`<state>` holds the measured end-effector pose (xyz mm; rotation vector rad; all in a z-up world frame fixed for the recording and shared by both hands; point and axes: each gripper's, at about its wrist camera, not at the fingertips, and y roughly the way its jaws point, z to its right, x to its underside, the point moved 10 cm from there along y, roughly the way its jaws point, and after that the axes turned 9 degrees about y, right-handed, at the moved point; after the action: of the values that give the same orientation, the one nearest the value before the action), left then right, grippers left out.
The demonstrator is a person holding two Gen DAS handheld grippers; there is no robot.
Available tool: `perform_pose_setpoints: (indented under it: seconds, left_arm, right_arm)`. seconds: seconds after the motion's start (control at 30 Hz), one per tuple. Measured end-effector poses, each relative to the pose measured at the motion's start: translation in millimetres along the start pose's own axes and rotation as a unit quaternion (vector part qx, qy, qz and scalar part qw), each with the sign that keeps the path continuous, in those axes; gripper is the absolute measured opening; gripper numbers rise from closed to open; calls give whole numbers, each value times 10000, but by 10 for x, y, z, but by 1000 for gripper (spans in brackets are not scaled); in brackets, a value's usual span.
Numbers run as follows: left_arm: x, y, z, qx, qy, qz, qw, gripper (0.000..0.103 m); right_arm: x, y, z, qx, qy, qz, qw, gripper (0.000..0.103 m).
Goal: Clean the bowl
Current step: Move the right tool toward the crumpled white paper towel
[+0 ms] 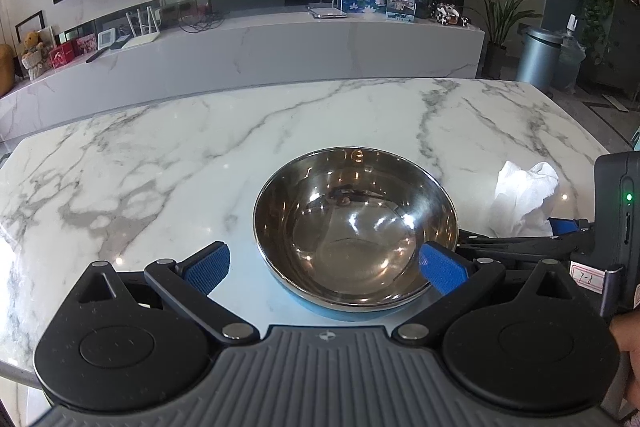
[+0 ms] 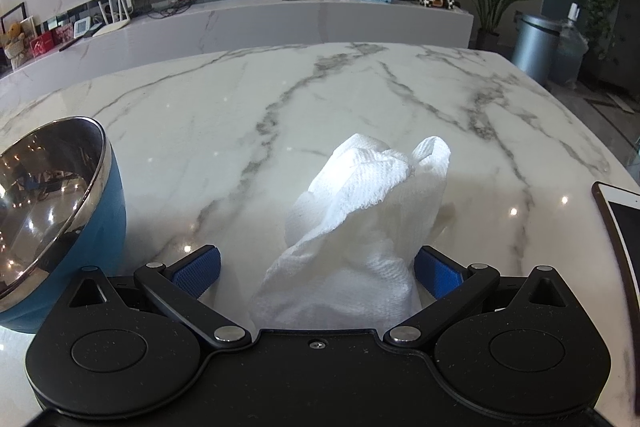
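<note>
Bowl on the marble table, steel inside, blue outside, tilted toward the left wrist camera. Left gripper spread wide, one blue pad apart from the bowl's left side, the other pad at or over its near right rim; contact impossible to tell. Dark smear on the bowl's far inner wall. White paper towel just right of the bowl, right gripper's frame beside it. Likely risk: closing on a smooth curved rim, slipping off, rocking or spinning the bowl on the slick marble.

From the right wrist: right gripper also spread, paper towel bunched between the pads, not visibly pinched. Bowl well left of the towel, phone right of the towel at the table's edge. Possible trouble: catching only a loose fold, so that the towel tears or drops short of the bowl; a wide swing nudging the phone off the edge.
</note>
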<state>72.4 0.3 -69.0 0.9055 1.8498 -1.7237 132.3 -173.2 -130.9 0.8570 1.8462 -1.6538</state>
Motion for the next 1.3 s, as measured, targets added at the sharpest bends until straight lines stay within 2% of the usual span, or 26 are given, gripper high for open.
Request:
perform_pose_setpoints:
  seconds: [0.13, 0.27, 0.4, 0.47, 0.57, 0.83, 1.3]
  left_arm:
    - [-16, 2, -15, -61, -7, 43, 10000, 103]
    - [-32, 4, -30, -121, -13, 85, 9999, 103]
    - [-49, 5, -46, -182, -20, 128, 9998, 103]
    - [-55, 6, -51, -203, -26, 147, 9997, 103]
    - [-54, 7, -47, -181, -47, 154, 9997, 103]
    - [-90, -27, -53, -98, -73, 144, 9998, 103]
    - [-90, -15, 12, -117, -100, 119, 9998, 103]
  right_arm:
    - [76, -194, 26, 40, -38, 231, 9997, 103]
    - [14, -33, -55, 134, -289, -257, 9992, 103]
    - [215, -119, -74, 79, -513, -423, 9978, 103]
    - [132, -44, -55, 72, -563, -614, 9965, 103]
    - [-22, -149, -20, -35, -583, -786, 9952, 103]
    - [-166, -487, 77, -228, -379, -1085, 9931, 103]
    - [-166, -567, 71, -238, -422, -1117, 9926, 103]
